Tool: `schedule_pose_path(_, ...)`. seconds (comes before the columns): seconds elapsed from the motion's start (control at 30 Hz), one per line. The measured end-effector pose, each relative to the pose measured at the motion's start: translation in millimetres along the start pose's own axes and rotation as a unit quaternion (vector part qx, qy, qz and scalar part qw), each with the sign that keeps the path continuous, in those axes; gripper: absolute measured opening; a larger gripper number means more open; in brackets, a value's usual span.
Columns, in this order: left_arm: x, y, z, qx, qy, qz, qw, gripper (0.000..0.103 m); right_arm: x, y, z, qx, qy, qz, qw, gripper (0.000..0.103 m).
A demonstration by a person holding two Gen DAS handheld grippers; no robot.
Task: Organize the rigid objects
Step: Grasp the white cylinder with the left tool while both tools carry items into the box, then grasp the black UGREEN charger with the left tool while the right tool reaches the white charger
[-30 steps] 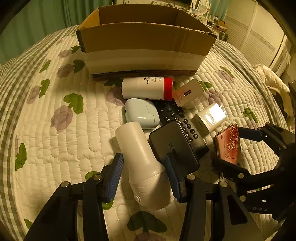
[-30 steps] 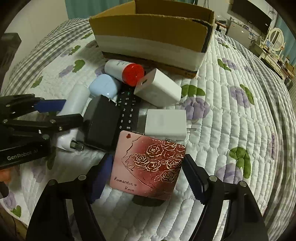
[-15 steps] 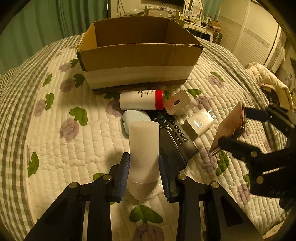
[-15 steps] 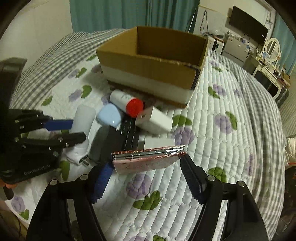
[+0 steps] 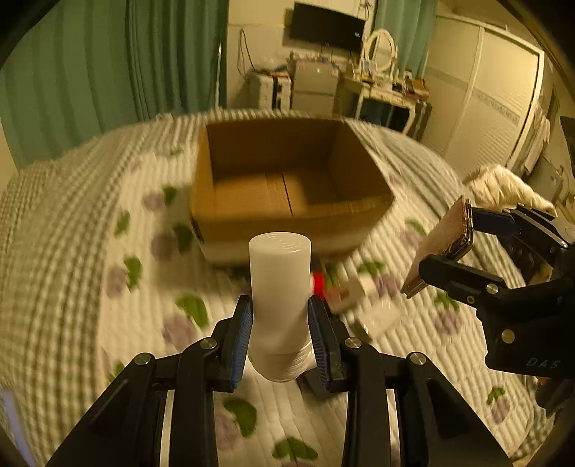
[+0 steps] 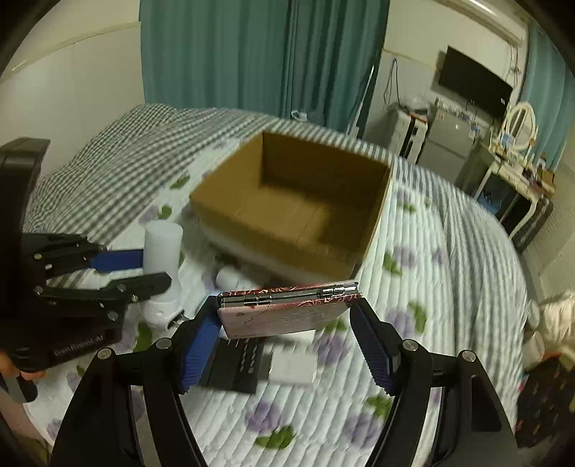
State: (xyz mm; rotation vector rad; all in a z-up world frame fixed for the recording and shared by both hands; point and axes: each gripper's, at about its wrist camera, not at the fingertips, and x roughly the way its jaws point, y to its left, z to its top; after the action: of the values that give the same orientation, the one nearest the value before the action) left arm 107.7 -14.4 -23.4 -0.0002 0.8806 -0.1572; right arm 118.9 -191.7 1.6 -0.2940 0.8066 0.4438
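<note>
White bottle (image 5: pixel 280 287) clamped, box (image 5: pixel 287 215) beyond

White cylinder (image 5: pixel 279 287) upright in left claw (image 5: pixel 280 334), cardboard box (image 5: pixel 287 186) beyond.

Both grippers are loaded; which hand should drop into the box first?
Probably left. The left gripper holds the white bottle pointing at the box mouth; the right gripper, with the case, sits off to the side.

Green curtains (image 5: pixel 143 61), wall TV (image 5: pixel 325 25), wardrobe (image 5: pixel 478 107).
</note>
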Motion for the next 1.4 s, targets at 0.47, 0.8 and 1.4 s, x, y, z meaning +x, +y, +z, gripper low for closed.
schedule_pose_path(0.47,30,15,101,-0.021,-0.076,0.048,0.9957,0.032,38,-47,89,0.026,-0.032,-0.041,0.998,0.073)
schedule_pose_path(0.8,88,23,97,-0.022,-0.059,0.062,0.9961,0.032,112,-66,80,0.061,0.007,-0.022,0.998,0.073)
schedule_pose_path(1.4,-9,-6,90,-0.007,-0.043,0.058,0.9973,0.075,-20,-75,86,0.068,-0.045,-0.052,0.995,0.094)
